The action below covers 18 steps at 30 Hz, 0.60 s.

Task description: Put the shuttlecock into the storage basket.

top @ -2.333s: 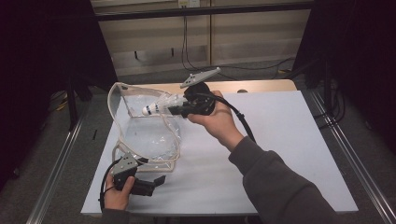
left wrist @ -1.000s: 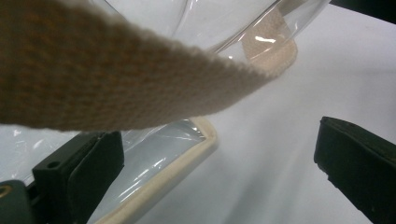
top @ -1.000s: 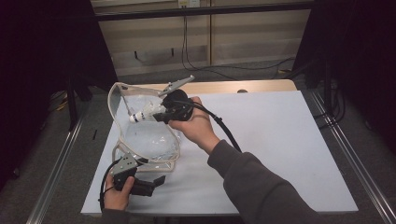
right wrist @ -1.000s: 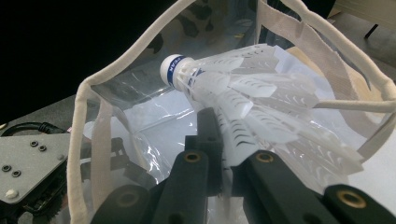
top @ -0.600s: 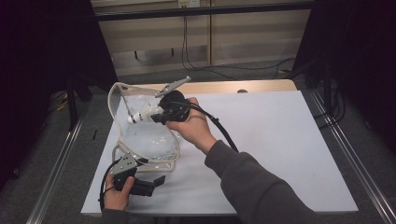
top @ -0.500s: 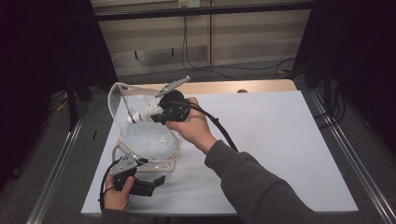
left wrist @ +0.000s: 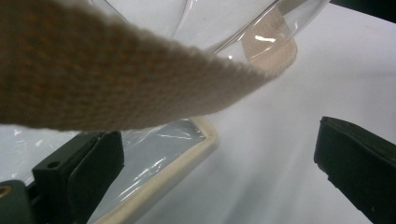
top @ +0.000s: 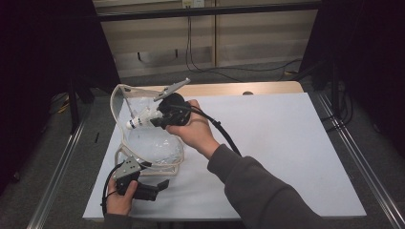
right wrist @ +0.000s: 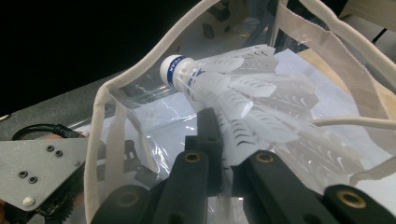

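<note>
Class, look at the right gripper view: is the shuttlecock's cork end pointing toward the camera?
No. The shuttlecock is clamped by its skirt in the right tongs, with its white cork end pointing away into the clear bag.

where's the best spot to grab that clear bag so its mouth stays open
Grip the beige webbing strap or trim at the clear bag's near edge, coming from the person's side, where the left gripper sits. The webbing is firm and raised; the clear film is slick and limp.

Small, unreadable white lettering on the blue band of the shuttlecock (right wrist: 243,100) cork.
</note>
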Motion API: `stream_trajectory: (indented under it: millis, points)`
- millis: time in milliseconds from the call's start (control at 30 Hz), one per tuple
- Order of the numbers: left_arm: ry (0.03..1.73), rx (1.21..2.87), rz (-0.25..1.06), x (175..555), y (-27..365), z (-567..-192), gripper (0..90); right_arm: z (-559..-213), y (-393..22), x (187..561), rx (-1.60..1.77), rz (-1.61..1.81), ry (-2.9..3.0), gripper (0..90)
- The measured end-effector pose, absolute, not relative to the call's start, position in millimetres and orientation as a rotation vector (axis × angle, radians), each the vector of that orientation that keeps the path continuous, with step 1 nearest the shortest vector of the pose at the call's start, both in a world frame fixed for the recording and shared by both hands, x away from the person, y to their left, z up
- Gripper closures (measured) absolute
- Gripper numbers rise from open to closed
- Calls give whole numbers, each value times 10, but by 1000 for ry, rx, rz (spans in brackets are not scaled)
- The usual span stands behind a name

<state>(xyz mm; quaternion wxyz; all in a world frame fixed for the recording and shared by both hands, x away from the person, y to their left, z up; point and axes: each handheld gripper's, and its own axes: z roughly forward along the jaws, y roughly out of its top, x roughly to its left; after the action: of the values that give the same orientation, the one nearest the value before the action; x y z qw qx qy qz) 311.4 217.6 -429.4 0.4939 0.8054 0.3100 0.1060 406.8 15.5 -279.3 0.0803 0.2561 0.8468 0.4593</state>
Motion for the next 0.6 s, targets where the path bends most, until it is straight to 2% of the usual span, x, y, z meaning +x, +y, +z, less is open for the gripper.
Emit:
stream_trajectory:
  millis: [600]
  points:
    - [751,1948,254,3112,2177,-4295,16,-2917,325,4096,799,1357,2549,888]
